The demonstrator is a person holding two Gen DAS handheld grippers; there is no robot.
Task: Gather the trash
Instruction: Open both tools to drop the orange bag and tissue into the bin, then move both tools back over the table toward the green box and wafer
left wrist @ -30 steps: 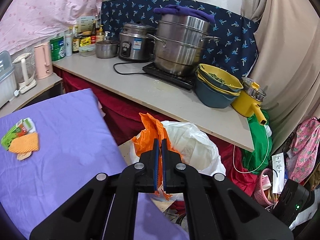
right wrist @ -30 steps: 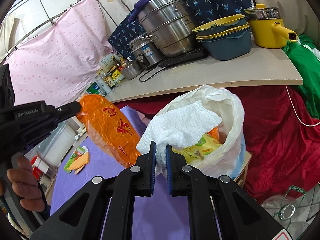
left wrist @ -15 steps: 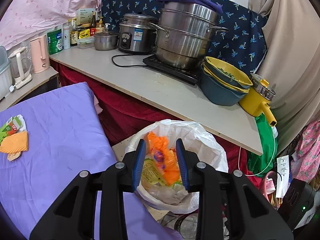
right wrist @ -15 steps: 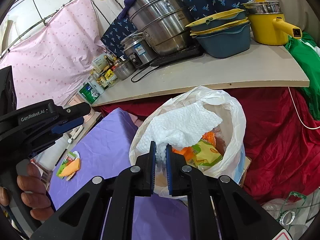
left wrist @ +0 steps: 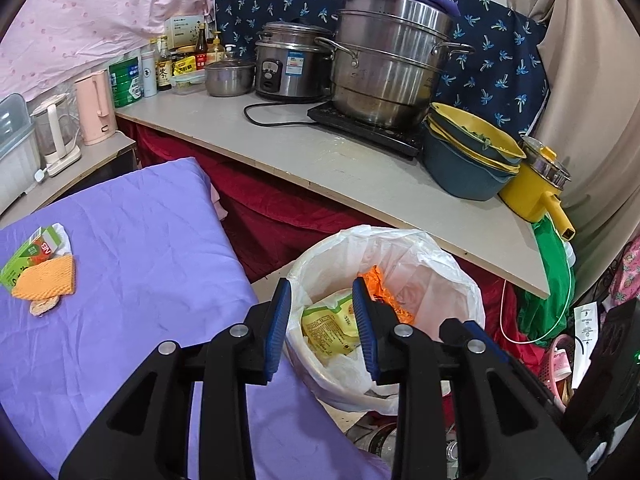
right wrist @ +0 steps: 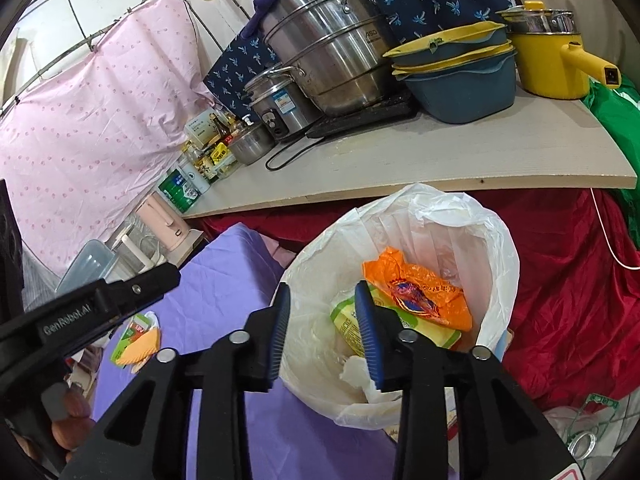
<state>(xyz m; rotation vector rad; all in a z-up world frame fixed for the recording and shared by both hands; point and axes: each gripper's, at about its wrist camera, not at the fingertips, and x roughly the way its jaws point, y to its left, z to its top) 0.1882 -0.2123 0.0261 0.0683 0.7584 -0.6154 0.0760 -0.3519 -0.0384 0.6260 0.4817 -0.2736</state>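
Note:
A bin lined with a white bag (left wrist: 400, 236) (right wrist: 440, 200) stands beside the purple-covered table. Inside lie a crumpled orange plastic bag (left wrist: 380, 280) (right wrist: 420, 292), a yellow-green packet (left wrist: 332, 324) (right wrist: 348, 320) and a white paper towel (right wrist: 356, 372). My left gripper (left wrist: 321, 286) hangs open over the bin's near rim, holding nothing. My right gripper (right wrist: 322, 288) is over the same rim; its jaws are opening and nothing is between them. On the table's left a green carton (left wrist: 28, 256) and an orange spongy piece (left wrist: 46, 280) (right wrist: 140, 344) lie together.
A board counter (left wrist: 360, 172) behind the bin carries a big steel steamer (left wrist: 392, 68), a rice cooker (left wrist: 288, 64), stacked blue-yellow bowls (left wrist: 468, 160) and a yellow pot (left wrist: 532, 192). Red cloth (right wrist: 560, 280) hangs below it. A hand (right wrist: 68, 408) holds the left tool. Clutter fills the floor at right.
The left gripper opened and the orange bag dropped into the bin. The right gripper then opened and the white paper towel fell in too. Both moved closer over the bin.

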